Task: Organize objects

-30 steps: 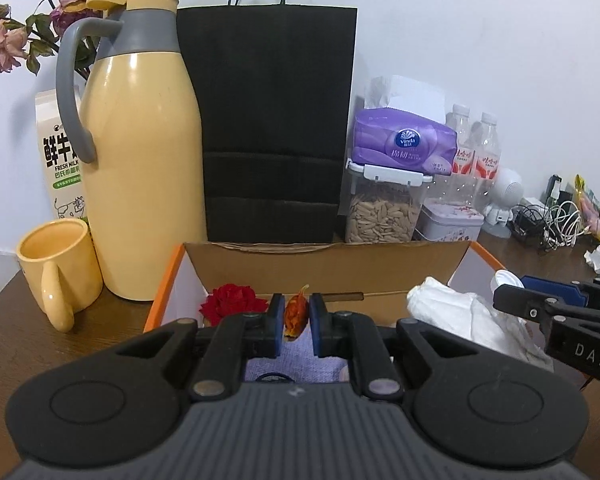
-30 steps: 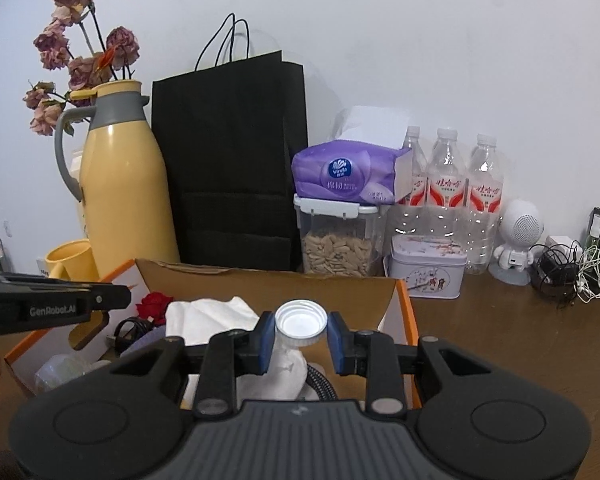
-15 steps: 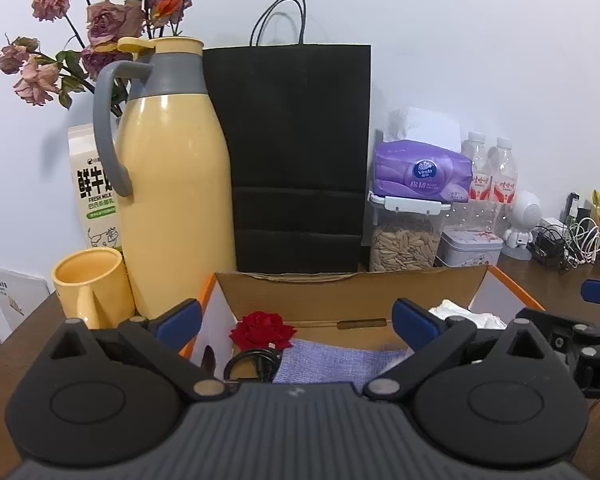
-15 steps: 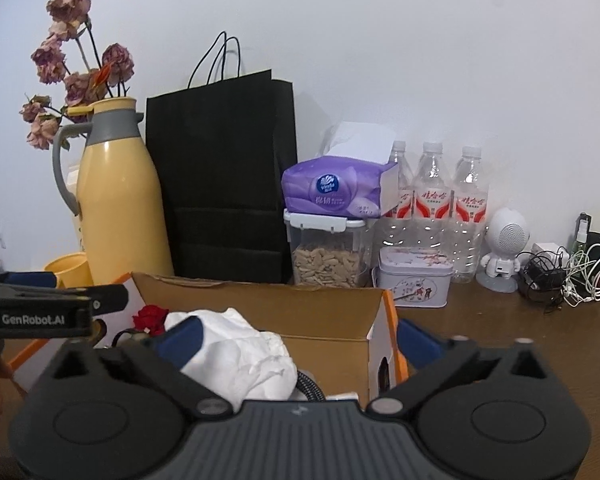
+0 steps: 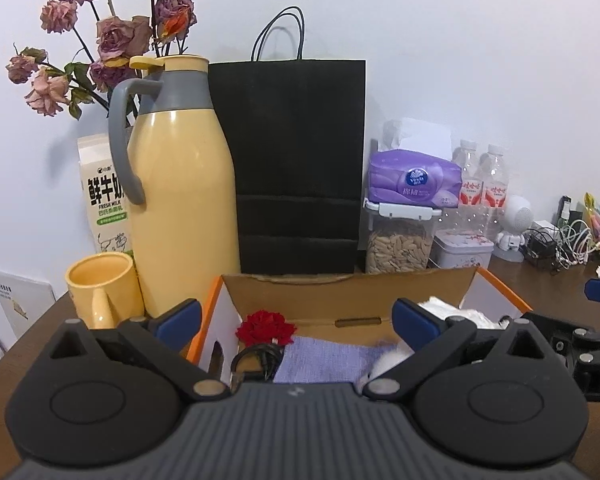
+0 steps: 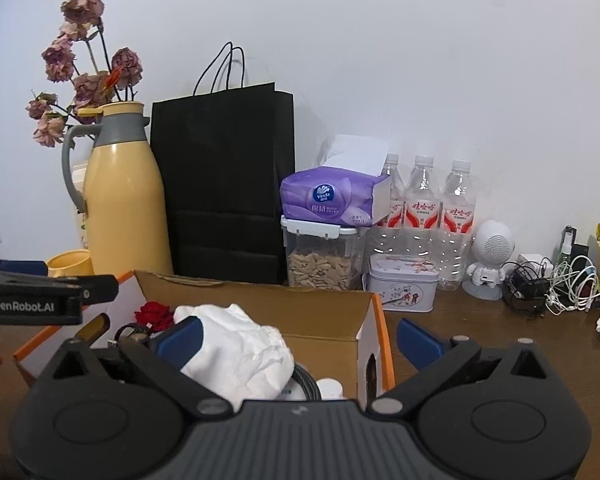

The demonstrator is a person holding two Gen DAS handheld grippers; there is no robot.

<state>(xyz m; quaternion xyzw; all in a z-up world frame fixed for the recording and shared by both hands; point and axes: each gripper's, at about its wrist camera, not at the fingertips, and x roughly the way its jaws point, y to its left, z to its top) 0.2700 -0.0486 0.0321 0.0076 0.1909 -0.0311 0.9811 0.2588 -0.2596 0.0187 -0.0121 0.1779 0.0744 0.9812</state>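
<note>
dark wood table (image 6: 480, 332) against white wall (image 6: 380, 60), cardboard box (image 5: 340, 284) w/ red flower (image 5: 265, 327) & white cloth (image 6: 240, 344) inside, left gripper (image 5: 296, 318) & right gripper (image 6: 296, 336) jaws wide, nothing held

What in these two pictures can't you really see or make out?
- Floor of the cardboard box: left view, the left gripper covers it.
- Small white cap in the box: right view, half hidden behind the right gripper and white cloth.
- Milk carton: left view, partly behind the yellow jug.
- Tangle of cables: right view, too small to sort out.
</note>
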